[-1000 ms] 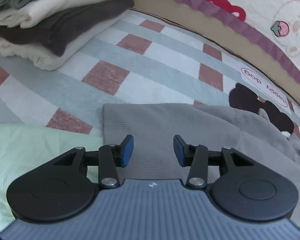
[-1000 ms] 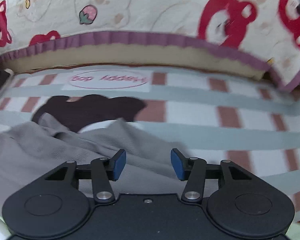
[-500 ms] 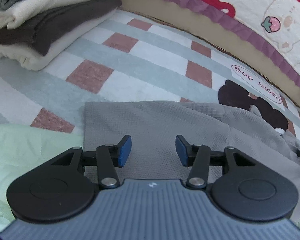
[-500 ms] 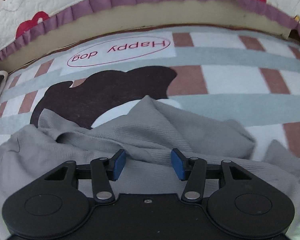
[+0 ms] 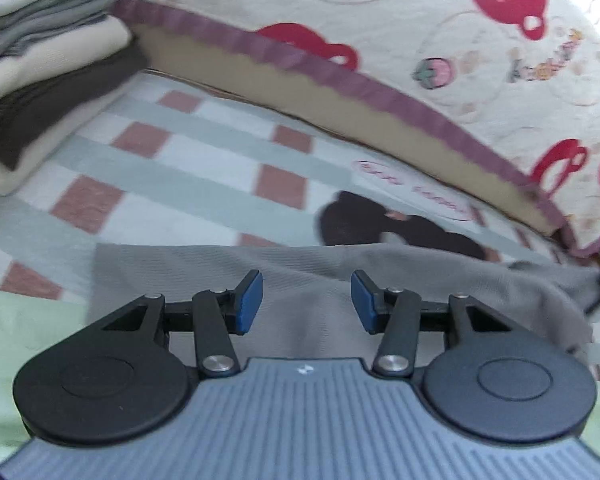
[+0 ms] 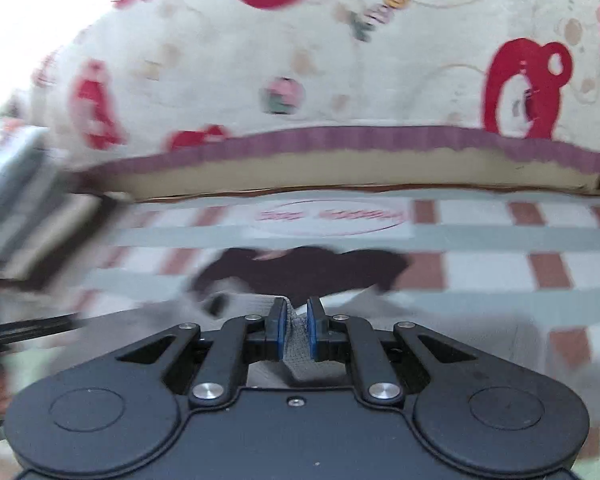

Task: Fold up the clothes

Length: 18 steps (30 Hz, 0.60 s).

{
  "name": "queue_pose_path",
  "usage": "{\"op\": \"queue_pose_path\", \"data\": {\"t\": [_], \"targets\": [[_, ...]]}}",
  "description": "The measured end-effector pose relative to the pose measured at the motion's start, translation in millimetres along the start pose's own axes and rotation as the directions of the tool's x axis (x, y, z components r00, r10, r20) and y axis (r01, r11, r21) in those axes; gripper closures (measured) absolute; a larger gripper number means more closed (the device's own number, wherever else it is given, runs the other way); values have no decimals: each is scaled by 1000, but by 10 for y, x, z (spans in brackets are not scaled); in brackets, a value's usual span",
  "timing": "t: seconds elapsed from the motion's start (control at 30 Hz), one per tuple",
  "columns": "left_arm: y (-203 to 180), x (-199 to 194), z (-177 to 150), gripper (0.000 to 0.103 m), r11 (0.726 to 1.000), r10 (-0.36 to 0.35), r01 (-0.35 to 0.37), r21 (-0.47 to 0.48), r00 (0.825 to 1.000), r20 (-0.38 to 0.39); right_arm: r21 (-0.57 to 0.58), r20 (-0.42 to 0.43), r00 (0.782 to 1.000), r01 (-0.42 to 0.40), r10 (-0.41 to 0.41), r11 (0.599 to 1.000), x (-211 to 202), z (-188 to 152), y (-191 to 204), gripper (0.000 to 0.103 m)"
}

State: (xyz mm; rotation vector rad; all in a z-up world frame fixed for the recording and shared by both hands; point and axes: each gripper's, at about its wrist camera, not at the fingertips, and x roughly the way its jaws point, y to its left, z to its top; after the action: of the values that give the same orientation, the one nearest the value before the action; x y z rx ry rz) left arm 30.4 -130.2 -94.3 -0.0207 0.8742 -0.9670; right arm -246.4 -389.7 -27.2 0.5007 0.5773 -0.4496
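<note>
A grey knit garment [image 5: 172, 276] lies spread on the checked mat, its right end lifted and bunched. My left gripper [image 5: 307, 300] hovers over its near left part, open, with nothing between the blue pads. In the right wrist view, my right gripper [image 6: 293, 320] is closing its jaws with a fold of the grey garment [image 6: 300, 364] pinched between the pads. That view is blurred by motion.
A stack of folded clothes [image 5: 40, 92] sits at the far left on the checked mat [image 5: 180, 184]. A quilt with red bear prints [image 5: 420, 40] and a purple border rises behind. Pale green cloth [image 5: 20, 340] lies at the near left.
The right gripper closed on a fold of the grey garment and rose with it. The left gripper stayed open and tilted up, showing more of the quilt.
</note>
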Motion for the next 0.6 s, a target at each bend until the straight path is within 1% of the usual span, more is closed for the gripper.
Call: {"op": "queue_pose_path", "data": {"t": [0.07, 0.13, 0.2, 0.23, 0.3, 0.33, 0.47, 0.6], "targets": [[-75, 16, -48, 55, 1000, -13, 13, -7, 1000, -17, 4, -54, 995, -89, 89, 996, -241, -160, 83, 90], [-135, 52, -97, 55, 1000, -24, 24, -18, 999, -41, 15, -125, 978, -163, 164, 986, -332, -326, 83, 90], [-172, 120, -113, 55, 997, -56, 51, -56, 995, -80, 18, -199, 956, -215, 215, 976, -348, -495, 75, 90], [-185, 164, -102, 54, 993, -82, 74, -89, 992, -99, 15, -224, 948, -228, 226, 973, -353, -566, 57, 90], [-243, 297, -76, 52, 982, -133, 109, -152, 978, -162, 19, -259, 933, -255, 251, 967, -334, -684, 13, 90], [-303, 370, -61, 52, 982, -130, 101, -159, 974, -186, 30, -269, 927, -264, 262, 964, -340, -745, 4, 90], [-566, 631, -7, 48, 993, -65, 37, -115, 966, -251, 38, -321, 899, -302, 298, 952, -331, -851, -47, 90], [-699, 914, 51, 36, 992, 6, -44, -120, 955, -297, 17, -370, 876, -328, 311, 944, -311, -926, -78, 90]]}}
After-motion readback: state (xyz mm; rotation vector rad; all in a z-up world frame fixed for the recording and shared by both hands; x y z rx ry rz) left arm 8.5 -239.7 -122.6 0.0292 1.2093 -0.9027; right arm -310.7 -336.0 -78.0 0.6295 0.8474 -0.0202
